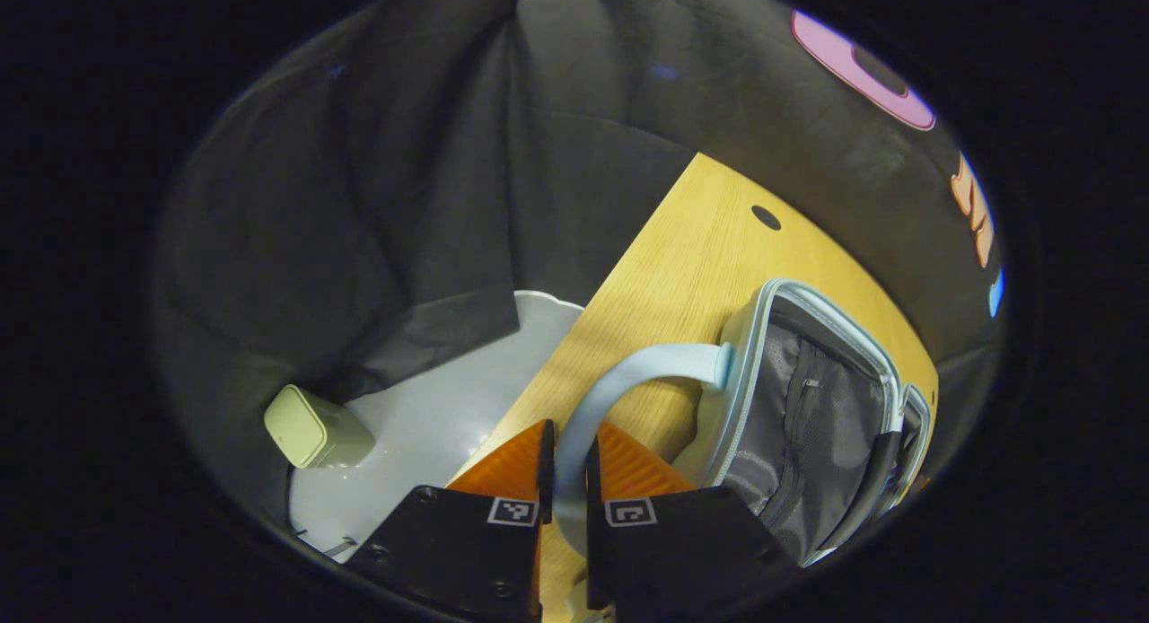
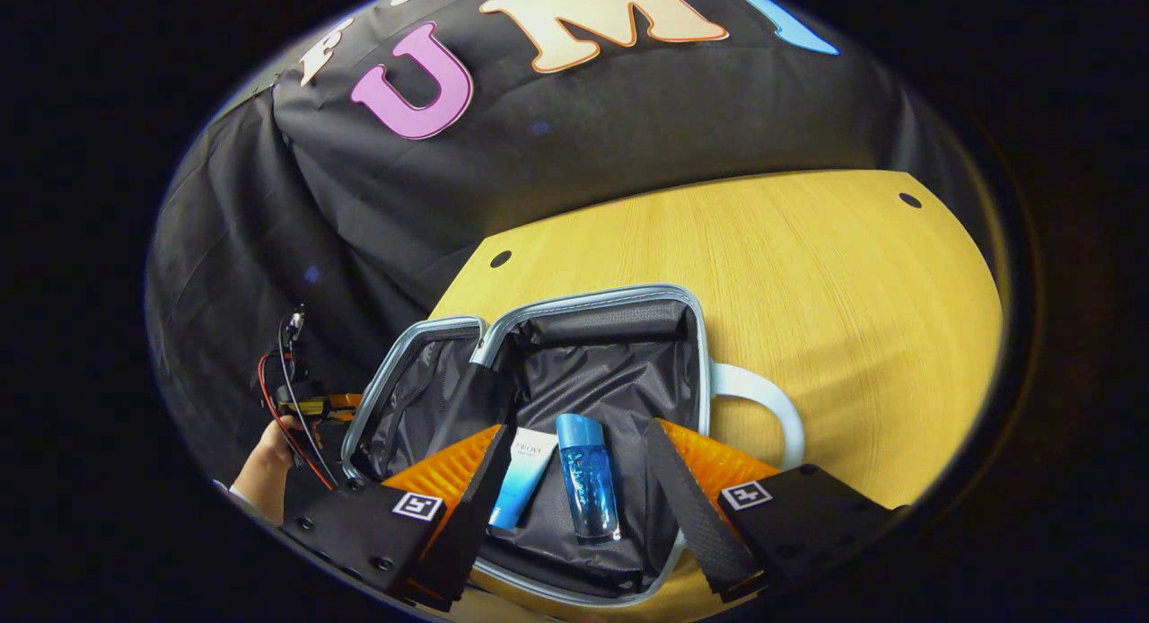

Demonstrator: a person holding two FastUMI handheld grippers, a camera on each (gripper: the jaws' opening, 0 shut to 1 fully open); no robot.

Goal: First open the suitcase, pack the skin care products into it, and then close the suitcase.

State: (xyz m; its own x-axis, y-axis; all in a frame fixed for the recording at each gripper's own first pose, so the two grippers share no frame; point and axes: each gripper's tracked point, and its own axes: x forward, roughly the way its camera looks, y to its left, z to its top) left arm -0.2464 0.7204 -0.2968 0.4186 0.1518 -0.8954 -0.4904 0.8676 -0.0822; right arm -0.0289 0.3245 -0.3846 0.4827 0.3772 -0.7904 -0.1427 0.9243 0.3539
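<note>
Left claw (image 1: 567, 479) is clamped on the suitcase's pale carry handle (image 1: 628, 372), both fingers pinching the loop where it arcs back toward the camera. Right claw (image 2: 574, 488) is spread wide with nothing between the fingers, hovering just above the open suitcase (image 2: 592, 372). Inside the near half, lying flat on the dark lining: a blue bottle (image 2: 588, 479) and, just beside it on the hinge side, a white-to-blue tube (image 2: 521, 475). Both look packed already, so closing looks like what's left. Handling guess: shell is stiff and light, handle is a rigid loop, good hold for steadying. The bottle looks like glass or hard plastic, smooth, likely to roll if the case tips; the tube is soft and should stay put. The lid half (image 2: 404, 399) stands propped on the side away from the handle. I'd take it by its rim, not the fabric lining, which is floppy. Past the handle, the wooden counter (image 2: 853, 282) has plenty of bare room out to its far edge. On the lid side the counter edge is near, with the black cloth close behind. In the left gripper view a small pale box (image 1: 310, 425) sits on the floor below the counter edge.
</note>
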